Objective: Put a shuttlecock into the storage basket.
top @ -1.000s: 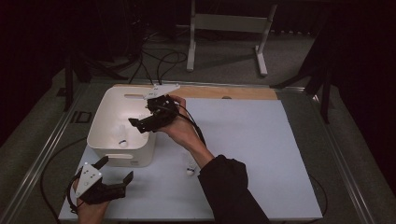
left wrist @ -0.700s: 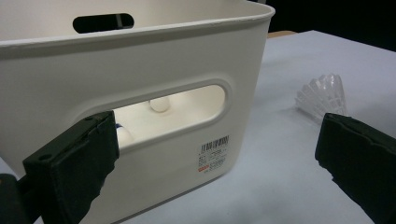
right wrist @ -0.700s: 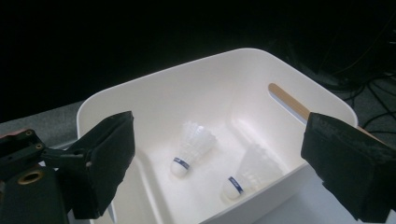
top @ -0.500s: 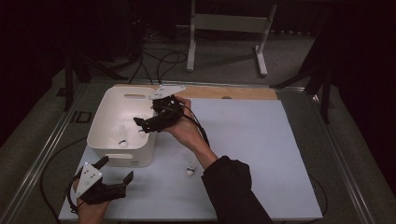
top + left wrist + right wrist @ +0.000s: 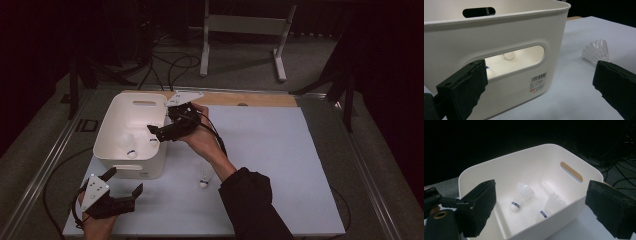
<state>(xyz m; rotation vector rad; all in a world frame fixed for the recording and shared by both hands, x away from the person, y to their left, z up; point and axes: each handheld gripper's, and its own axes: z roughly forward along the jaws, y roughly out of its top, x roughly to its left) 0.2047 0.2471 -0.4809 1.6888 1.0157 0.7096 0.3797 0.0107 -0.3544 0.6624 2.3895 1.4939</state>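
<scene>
A white plastic bin [image 5: 116, 116] stands at the table's left. On its floor lie two white shuttlecocks [image 5: 520, 196] [image 5: 550, 207], seen in the high view as the left shuttlecock [image 5: 131, 148] and the right shuttlecock [image 5: 153, 142]. My right gripper [image 5: 159, 132] hovers over the bin's right rim, open and holding nothing [image 5: 541, 195]. A third shuttlecock [image 5: 204, 176] lies on the table to the right of the bin [image 5: 597, 51]. My left gripper [image 5: 124, 181] rests open near the table's front left corner, facing the bin's near wall [image 5: 524, 30] and its handle slot [image 5: 539, 85].
A white sheet [image 5: 270, 160] covers the table, with a wooden strip [image 5: 250, 99] along the far edge. Cables [image 5: 170, 65] and a metal stand [image 5: 245, 30] lie on the floor beyond the table. A metal rail [image 5: 45, 165] runs along the left side.
My right gripper has shifted slightly forward over the bin's right rim, and a second shuttlecock now shows on the bin floor. The left gripper has stayed put.
</scene>
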